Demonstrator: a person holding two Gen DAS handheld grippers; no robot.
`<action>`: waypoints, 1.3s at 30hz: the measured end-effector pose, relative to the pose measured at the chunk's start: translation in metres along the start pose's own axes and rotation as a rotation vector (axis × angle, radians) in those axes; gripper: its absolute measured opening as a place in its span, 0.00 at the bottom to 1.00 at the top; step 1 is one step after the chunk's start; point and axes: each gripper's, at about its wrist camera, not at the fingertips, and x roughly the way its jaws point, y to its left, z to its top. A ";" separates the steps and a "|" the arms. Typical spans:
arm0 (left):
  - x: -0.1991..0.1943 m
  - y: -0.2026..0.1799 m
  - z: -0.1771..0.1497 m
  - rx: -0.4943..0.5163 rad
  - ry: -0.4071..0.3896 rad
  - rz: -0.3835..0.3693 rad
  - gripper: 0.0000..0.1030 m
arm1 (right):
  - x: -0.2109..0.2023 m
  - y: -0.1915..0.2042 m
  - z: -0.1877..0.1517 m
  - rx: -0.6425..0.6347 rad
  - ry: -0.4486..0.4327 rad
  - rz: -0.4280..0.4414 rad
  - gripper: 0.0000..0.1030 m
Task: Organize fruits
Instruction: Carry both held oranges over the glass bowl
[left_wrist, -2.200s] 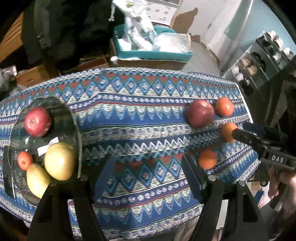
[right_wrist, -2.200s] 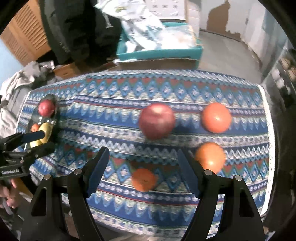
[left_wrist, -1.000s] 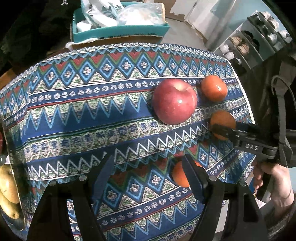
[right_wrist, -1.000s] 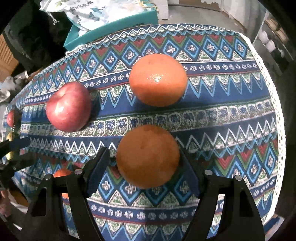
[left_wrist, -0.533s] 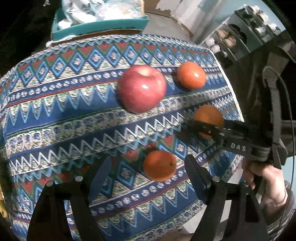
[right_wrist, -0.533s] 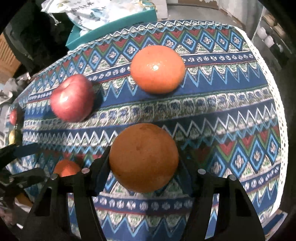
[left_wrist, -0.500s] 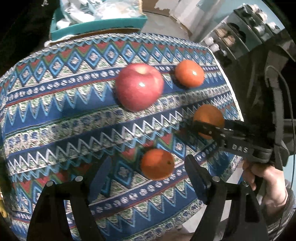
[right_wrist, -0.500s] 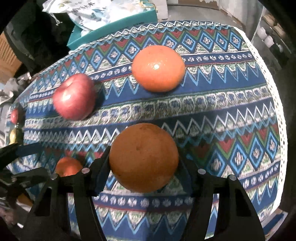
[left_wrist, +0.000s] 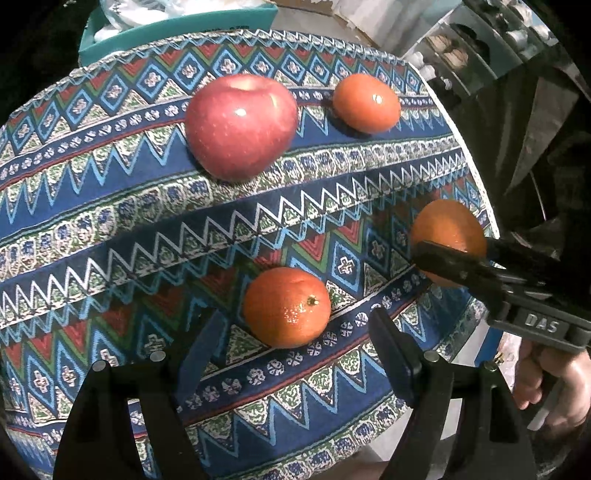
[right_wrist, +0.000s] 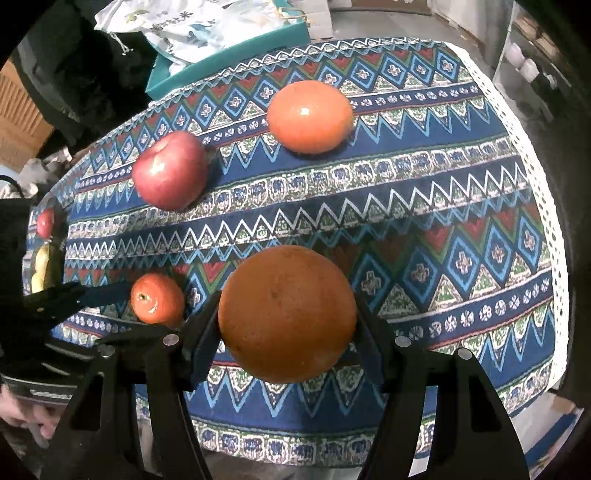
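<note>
While the patterned blue, red and white woven tablecloth (right_wrist: 424, 206) is being viewed from the right wrist camera, a dark plate (right_wrist: 55, 254) carrying a small red fruit (right_wrist: 45, 222) and yellow-green fruit (right_wrist: 38, 269) is being seen at the far left edge, partly hidden. Just right of it, the left gripper (right_wrist: 122, 310) is being held released, its black fingers standing on either side of the small glossy orange tangerine with a stem scar (right_wrist: 157, 298); no pad is being pressed on it. In the left wrist view the same tangerine (left_wrist: 287, 307) is being shown resting on the cloth between the open fingers of that gripper (left_wrist: 295, 334), nearer the left one.

Further back, the large round red apple (right_wrist: 170, 170) is being seen lying on the cloth, well apart from the tangerine. To its right, near the far edge, a smooth orange-red round fruit (right_wrist: 309, 116) is lying by itself.

At centre front, the big dull-skinned orange (right_wrist: 287, 314) is being grasped by the right gripper (right_wrist: 286, 332): both black pads are being pressed against its sides. Whether it is being lifted clear of the cloth cannot be told for certain. In the left wrist view this gripper (left_wrist: 436, 254) is being seen at the right table edge, clenched on the orange (left_wrist: 448, 230), with a hand (left_wrist: 554, 384) on its handle.

A teal box (right_wrist: 229, 55) holding white printed bags is standing behind the table.
</note>
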 end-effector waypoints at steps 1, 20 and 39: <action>0.002 0.000 0.000 0.003 0.003 0.003 0.80 | -0.002 -0.002 -0.003 0.000 0.000 0.002 0.64; 0.003 -0.013 -0.003 0.092 -0.037 0.035 0.47 | -0.003 0.010 0.002 -0.028 -0.035 0.013 0.64; -0.087 0.006 -0.006 0.059 -0.197 0.034 0.47 | -0.053 0.058 0.018 -0.107 -0.150 0.109 0.64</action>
